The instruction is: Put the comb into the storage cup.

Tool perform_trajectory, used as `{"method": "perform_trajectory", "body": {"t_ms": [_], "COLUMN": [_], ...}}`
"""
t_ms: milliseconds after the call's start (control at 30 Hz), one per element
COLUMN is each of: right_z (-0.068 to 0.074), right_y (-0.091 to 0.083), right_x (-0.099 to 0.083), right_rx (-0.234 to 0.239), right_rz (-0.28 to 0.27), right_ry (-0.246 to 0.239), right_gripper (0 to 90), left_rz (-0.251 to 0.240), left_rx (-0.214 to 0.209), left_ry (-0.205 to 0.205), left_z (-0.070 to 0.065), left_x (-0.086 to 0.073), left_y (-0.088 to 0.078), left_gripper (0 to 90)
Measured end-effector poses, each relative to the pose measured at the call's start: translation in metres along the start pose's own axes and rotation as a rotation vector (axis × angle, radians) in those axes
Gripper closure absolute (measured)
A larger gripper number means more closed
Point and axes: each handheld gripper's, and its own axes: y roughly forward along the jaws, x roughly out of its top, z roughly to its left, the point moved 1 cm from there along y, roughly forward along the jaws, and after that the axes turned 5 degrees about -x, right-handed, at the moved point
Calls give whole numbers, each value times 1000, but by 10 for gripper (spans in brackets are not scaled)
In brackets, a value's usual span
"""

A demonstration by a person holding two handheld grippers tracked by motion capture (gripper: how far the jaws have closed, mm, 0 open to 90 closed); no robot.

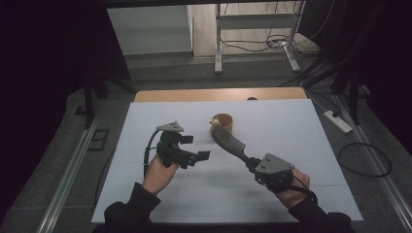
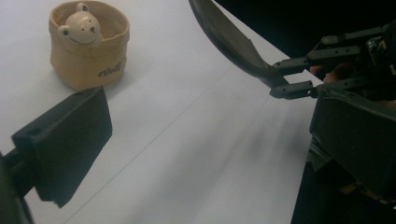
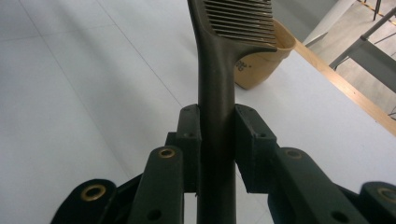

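I see a dark grey comb (image 3: 219, 60) with fine ridged teeth, a tan pouch (image 2: 88, 51) holding a cream bear face (image 2: 80, 29), a white table cover (image 1: 291, 126), black grippers.

A white-topped bench (image 1: 160, 194) with a strip of bare wood along its far edge carries a single small tan pot (image 1: 224, 124), set near the middle toward the back, a pale bear figure (image 2: 82, 29) peeping from inside it.

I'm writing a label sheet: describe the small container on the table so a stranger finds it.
On the white table, past the dark comb held in the right gripper, stands a tan pouch. A little bear-faced figure peeks over its rim.
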Motion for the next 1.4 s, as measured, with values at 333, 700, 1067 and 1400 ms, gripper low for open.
{"method": "perform_trajectory", "body": {"t_ms": [333,700,1067,1400], "right_z": [11,22,26,26], "right_y": [-2,-3,-2,-1], "right_x": [6,11,12,11], "right_rx": [14,32,35,30], "right_rz": [-32,-57,-63,-60], "right_ry": [-27,-49,-64,-75], "right_gripper": [724,724,724,724], "left_rz": [-5,9,44,42], "left_rx": [-53,-101,-130,-216], "left_ry": [-20,-44,-74,-159], "left_z": [0,-1,-2,2], "left_x": [1,3,3,2], "left_y": [1,7,14,11], "left_gripper": [0,0,11,516]}}
